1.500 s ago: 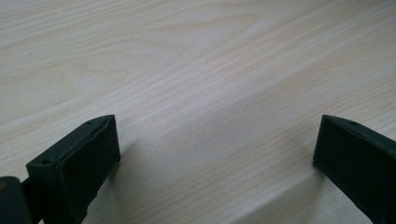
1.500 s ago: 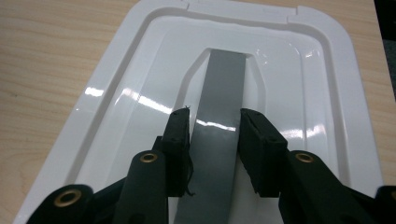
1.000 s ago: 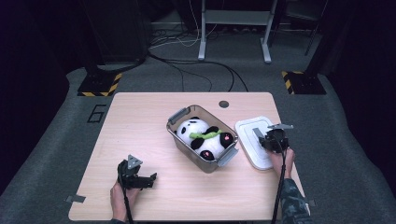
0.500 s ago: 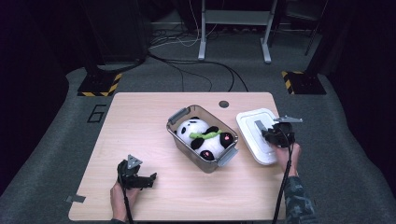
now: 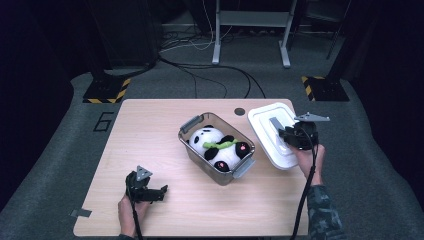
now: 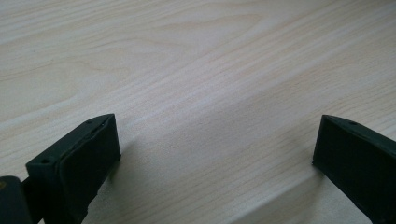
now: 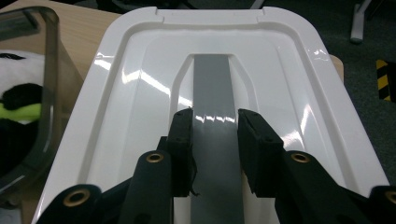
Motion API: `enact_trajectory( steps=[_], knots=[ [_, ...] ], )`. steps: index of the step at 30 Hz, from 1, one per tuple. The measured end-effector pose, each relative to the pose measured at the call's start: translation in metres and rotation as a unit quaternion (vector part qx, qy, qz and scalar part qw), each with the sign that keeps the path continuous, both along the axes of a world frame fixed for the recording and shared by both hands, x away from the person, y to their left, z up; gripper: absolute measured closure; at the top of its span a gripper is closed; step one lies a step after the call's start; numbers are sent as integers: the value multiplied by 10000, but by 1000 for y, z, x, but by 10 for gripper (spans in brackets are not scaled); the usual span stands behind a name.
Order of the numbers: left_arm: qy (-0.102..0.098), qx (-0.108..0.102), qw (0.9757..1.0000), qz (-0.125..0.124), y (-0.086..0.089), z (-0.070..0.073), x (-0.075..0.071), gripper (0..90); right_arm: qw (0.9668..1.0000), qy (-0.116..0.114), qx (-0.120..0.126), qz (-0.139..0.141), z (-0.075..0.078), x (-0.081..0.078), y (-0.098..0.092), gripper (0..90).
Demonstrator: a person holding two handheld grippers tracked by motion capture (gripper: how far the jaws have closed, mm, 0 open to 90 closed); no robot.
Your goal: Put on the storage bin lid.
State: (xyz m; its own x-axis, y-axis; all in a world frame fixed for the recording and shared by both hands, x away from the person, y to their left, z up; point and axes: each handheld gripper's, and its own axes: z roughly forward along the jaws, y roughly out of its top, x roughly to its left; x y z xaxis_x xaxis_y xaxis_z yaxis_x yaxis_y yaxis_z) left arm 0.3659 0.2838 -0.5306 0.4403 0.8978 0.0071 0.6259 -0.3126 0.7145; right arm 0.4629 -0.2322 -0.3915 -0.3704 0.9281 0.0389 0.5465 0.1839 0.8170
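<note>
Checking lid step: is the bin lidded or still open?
Open. The white lid is off the bin, held by its grey handle in the right gripper; the panda plush lies uncovered.

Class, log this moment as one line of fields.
right gripper: shut on lid handle | left gripper: open over table | bin: open, holds panda
</note>
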Motion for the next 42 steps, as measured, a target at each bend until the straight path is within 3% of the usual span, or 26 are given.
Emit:
enact_trajectory(
  steps=[7, 14, 26, 37, 42],
  knots=[
    [-2, 13, 10000, 3, 0, 0, 0, 2, 9995, -103, 77, 298, 21, -4, 15, 667],
    [-12, 5, 10000, 51, 0, 0, 0, 2, 9976, -174, 16, 668, 37, -6, 42, 667],
    [1, 20, 10000, 50, 1, 0, 0, 2, 9923, -176, 28, 1228, 45, -12, 93, 667],
    [11, 17, 10000, 50, 1, 0, 0, 2, 9799, 49, 71, 1991, 32, 0, 149, 667],
    [12, 17, 10000, 51, 1, 0, 0, 3, 9740, 209, -57, 2253, 21, 9, 169, 666]
  ],
)
